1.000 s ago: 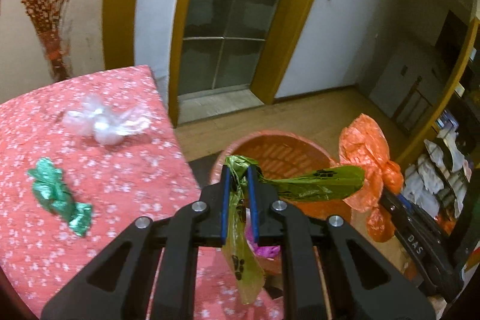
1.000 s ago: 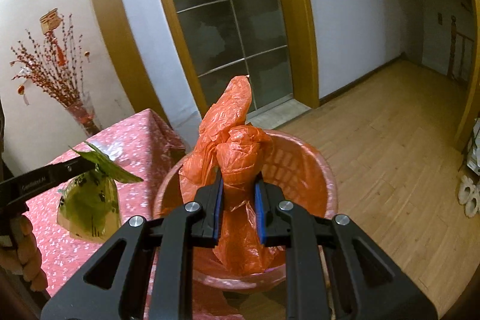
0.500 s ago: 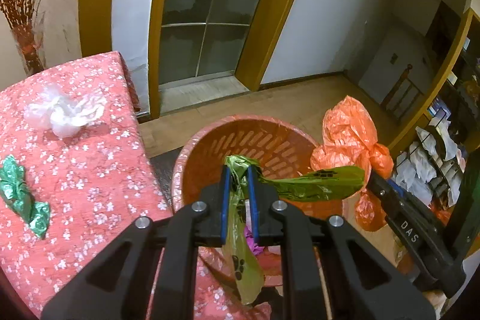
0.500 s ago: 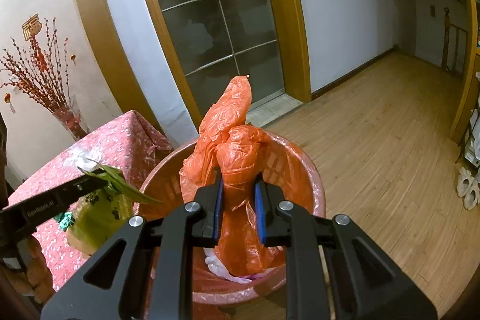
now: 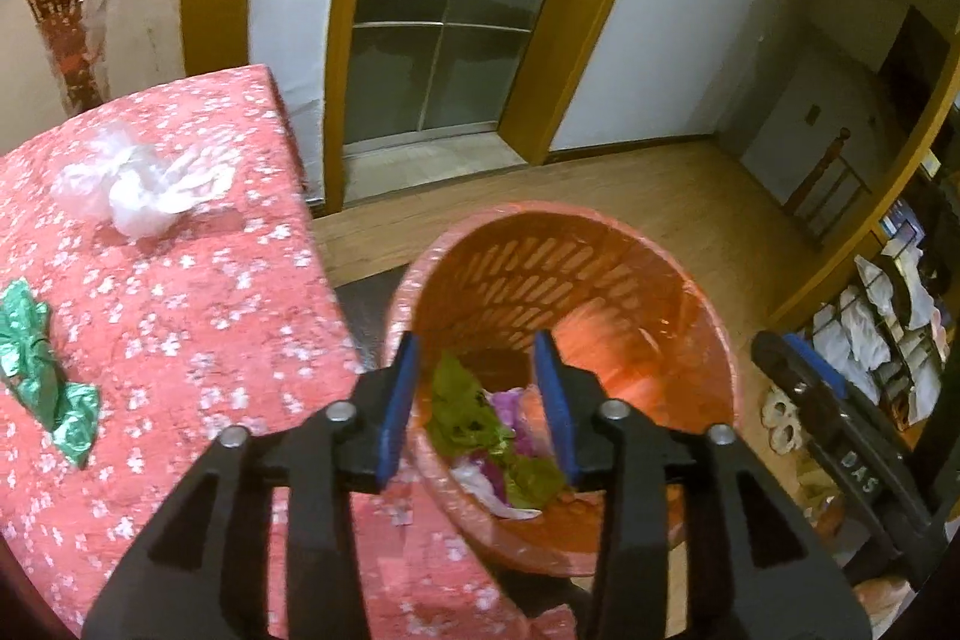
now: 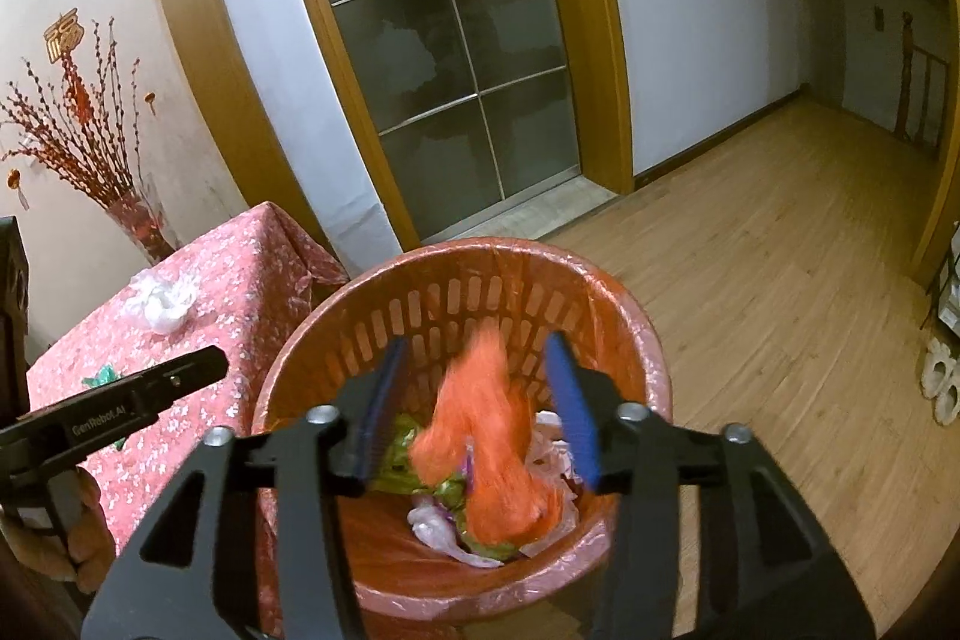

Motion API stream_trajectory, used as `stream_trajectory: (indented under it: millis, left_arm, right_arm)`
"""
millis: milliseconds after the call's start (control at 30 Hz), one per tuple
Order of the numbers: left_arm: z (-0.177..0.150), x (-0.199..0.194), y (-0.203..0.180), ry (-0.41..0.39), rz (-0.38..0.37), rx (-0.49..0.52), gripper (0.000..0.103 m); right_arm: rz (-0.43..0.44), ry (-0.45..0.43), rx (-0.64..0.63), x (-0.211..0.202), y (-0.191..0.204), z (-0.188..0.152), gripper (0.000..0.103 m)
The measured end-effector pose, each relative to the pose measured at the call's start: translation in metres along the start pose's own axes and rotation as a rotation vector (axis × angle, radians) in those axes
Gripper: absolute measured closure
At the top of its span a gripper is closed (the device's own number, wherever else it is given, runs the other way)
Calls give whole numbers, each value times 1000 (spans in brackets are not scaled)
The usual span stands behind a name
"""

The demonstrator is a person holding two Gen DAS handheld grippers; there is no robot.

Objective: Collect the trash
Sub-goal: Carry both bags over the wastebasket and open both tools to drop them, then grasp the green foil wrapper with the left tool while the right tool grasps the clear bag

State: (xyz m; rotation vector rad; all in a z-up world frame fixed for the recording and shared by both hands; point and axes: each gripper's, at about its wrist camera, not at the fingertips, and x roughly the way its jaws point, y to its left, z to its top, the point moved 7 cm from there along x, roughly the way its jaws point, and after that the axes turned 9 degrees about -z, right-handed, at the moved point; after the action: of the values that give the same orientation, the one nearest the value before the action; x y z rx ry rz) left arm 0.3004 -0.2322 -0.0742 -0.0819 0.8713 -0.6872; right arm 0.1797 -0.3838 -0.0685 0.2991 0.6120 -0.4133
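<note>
An orange slatted trash basket (image 5: pixel 708 334) (image 6: pixel 372 304) stands on the floor beside the table. My left gripper (image 5: pixel 480 400) is open and empty above it; a yellow-green bag (image 5: pixel 474 412) lies inside with other wrappers. My right gripper (image 6: pixel 480 400) is open above the basket; a blurred orange bag (image 6: pixel 486 436) is falling between its jaws into the basket. A white crumpled bag (image 5: pixel 138 190) (image 6: pixel 162 304) and a green crumpled bag (image 5: pixel 42 370) lie on the table.
The table has a red flowered cloth (image 5: pixel 198 292) with its edge next to the basket. A glass door (image 6: pixel 444 58) and wooden floor (image 6: pixel 780 250) lie beyond. A vase of red branches (image 6: pixel 90 160) stands at the table's far end.
Both grippers opened over the basket. The yellow-green bag dropped in from the left gripper, and the orange bag left the right gripper and is falling in.
</note>
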Motion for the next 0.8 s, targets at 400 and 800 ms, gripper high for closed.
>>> stream_trajectory:
  millis: [400,800]
  left_arm:
    - [-12,-43,60,-58,169,2,40]
    - [-29,-112,200,-144,432,-257,35]
  right_arm:
    - [-27,-28,-32,-8,7,-3,28]
    - [-55,-56,-91,-11,25,-12,8]
